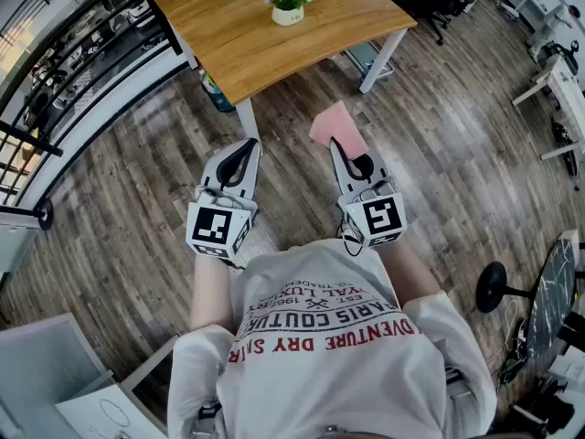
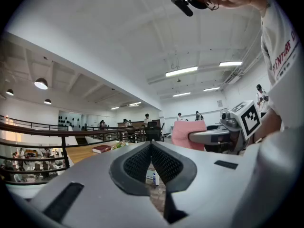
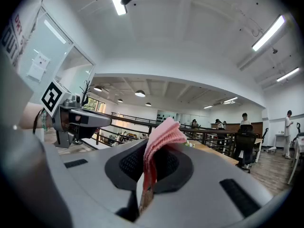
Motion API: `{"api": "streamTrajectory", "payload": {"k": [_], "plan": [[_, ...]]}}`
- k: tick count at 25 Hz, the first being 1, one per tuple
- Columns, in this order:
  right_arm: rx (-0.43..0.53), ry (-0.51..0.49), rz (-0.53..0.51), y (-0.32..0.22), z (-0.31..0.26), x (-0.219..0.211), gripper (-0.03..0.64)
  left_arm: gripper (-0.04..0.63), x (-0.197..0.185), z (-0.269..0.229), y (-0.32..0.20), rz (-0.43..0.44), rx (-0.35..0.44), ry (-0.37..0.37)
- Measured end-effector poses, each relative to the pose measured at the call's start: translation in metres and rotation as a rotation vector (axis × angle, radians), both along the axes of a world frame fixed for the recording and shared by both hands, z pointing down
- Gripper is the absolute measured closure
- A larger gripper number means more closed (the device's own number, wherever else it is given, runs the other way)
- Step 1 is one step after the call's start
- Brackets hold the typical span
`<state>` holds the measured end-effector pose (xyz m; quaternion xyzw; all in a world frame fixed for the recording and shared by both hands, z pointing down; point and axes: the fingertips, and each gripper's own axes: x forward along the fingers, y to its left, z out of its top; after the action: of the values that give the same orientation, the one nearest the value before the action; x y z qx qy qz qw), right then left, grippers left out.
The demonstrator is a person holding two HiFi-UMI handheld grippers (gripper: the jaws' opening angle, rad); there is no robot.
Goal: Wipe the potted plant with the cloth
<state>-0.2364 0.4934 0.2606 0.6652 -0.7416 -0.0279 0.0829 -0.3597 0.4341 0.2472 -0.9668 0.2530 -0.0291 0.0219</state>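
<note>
at the top centre of the head view, the potted plant [image 1: 289, 4] sits on the surface [image 1: 274, 58], well apart from the right gripper [image 1: 341, 141], jaws pinching the cloth [image 1: 333, 124], and the left gripper [image 1: 248, 144], jaws clenched empty; a hard swipe may topple the pot.

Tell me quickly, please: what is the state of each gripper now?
Left gripper: shut, holding nothing.
Right gripper: shut on the cloth.
</note>
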Motion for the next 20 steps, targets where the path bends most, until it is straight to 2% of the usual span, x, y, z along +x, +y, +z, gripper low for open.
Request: {"api": "streamTrajectory", "payload": {"k": [11, 20], "plan": [[-0.013, -0.017, -0.01, -0.034, 0.004, 0.004, 0.581, 0.578, 0.006, 0.001, -0.034, -0.009, -0.014, 0.01], [-0.059, -0.011, 0.018, -0.066, 0.015, 0.036, 0.581, 0.58, 0.022, 0.01, -0.063, -0.039, -0.051, 0.015]]}}
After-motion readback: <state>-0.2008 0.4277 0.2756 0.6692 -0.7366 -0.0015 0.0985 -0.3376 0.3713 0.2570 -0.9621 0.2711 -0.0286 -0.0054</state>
